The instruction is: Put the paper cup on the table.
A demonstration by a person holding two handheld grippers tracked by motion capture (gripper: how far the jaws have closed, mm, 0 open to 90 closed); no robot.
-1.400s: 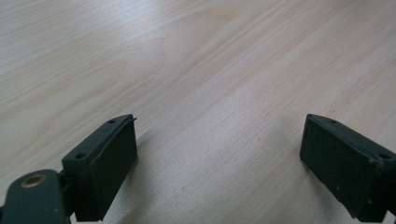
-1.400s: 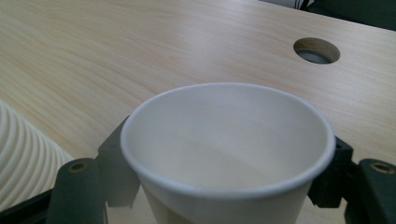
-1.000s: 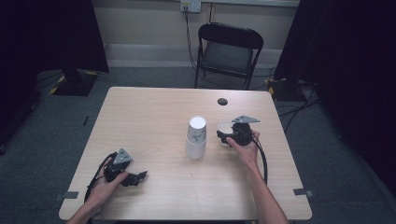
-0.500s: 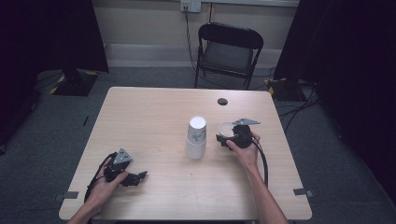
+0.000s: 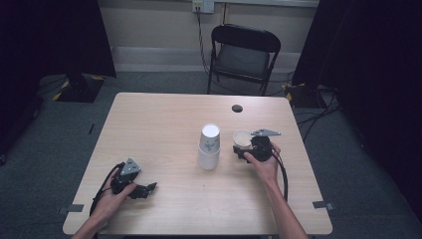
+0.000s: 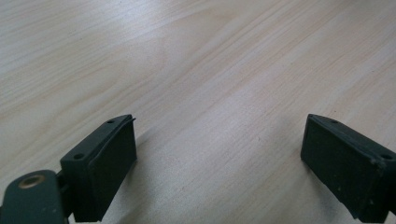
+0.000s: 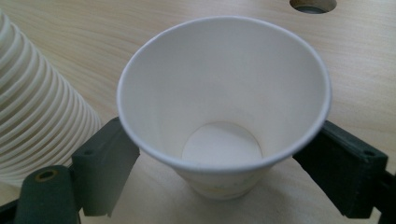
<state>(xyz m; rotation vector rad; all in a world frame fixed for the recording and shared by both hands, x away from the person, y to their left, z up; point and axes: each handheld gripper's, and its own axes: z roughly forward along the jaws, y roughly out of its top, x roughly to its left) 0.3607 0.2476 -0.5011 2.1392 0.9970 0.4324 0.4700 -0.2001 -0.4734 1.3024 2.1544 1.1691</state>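
Note:
A single white paper cup [image 5: 242, 137] [image 7: 224, 102] stands upright on the table, right of centre. My right gripper [image 5: 243, 149] [image 7: 229, 158] has it between its jaws, which have just been opening. The pads [image 7: 109, 163] now stand a little off the cup's wall, under its rim. To the left of it rises an upside-down stack of white paper cups [image 5: 209, 147] [image 7: 37, 107]. My left gripper [image 5: 148, 189] [image 6: 219, 144] rests open on the bare wood near the front left, with nothing between its jaws.
The light wooden table [image 5: 159, 119] has a round cable hole [image 5: 237, 108] [image 7: 312, 4] behind the single cup. A black folding chair [image 5: 244, 55] stands beyond the far edge. Cables trail from both grippers toward the near edge.
The right hand has edged slightly toward the near side and the right, with the cup still at its jaws. The left hand and the stack have kept still.

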